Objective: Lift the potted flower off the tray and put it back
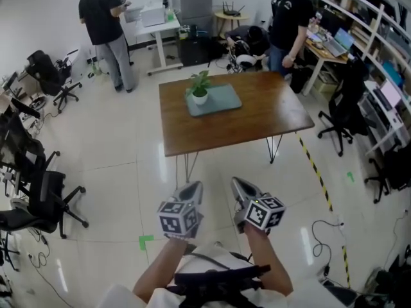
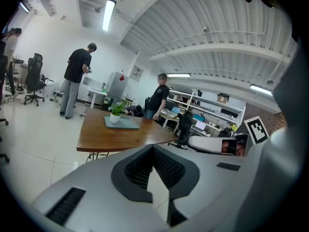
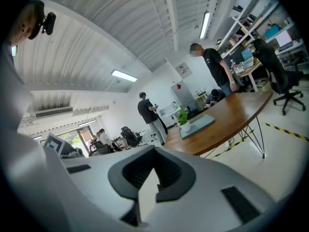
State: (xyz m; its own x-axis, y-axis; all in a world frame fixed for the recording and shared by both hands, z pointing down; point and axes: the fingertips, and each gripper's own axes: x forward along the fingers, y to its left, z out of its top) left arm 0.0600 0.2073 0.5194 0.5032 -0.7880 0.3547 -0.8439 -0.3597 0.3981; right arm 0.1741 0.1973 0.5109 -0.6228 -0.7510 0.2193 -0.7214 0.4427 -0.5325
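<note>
Plainly, two tongs are in play, and both are closed on nothing. The left tongs (image 1: 191, 186) show their dark pads meeting at the tips in the left gripper view (image 2: 152, 147). The right tongs (image 1: 239, 183) show the same in the right gripper view (image 3: 154, 149). They sit side by side, near each other, each held by one bare forearm. Each carries one marker cube: the left cube (image 1: 180, 217) and the right cube (image 1: 264, 212) bear black-and-white square patterns and no letters.

Well ahead of both tongs stands one brown wooden counter (image 1: 257, 117) on thin dark legs. One grey-green tray (image 1: 221, 100) lies on it, toward the far side. One potted flower (image 1: 200, 88), green leaves in a white pot, stands upright on the tray's left end, roughly straight ahead of the left tongs and well apart from them.

Beyond the counter two people stand. One in a dark shirt (image 1: 106, 24) is far ahead and to the left of the left tongs, and one in a dark shirt (image 1: 289, 18) is ahead and to the right of the right tongs. Several black office chairs line both sides of the room. Just left of the left tongs one green tape corner (image 1: 146, 241) marks the floor, and right of the right tongs runs one yellow-and-black tape strip (image 1: 314, 165). A red mark (image 3: 177, 86) on the pale cabinet far ahead is too small to read.
</note>
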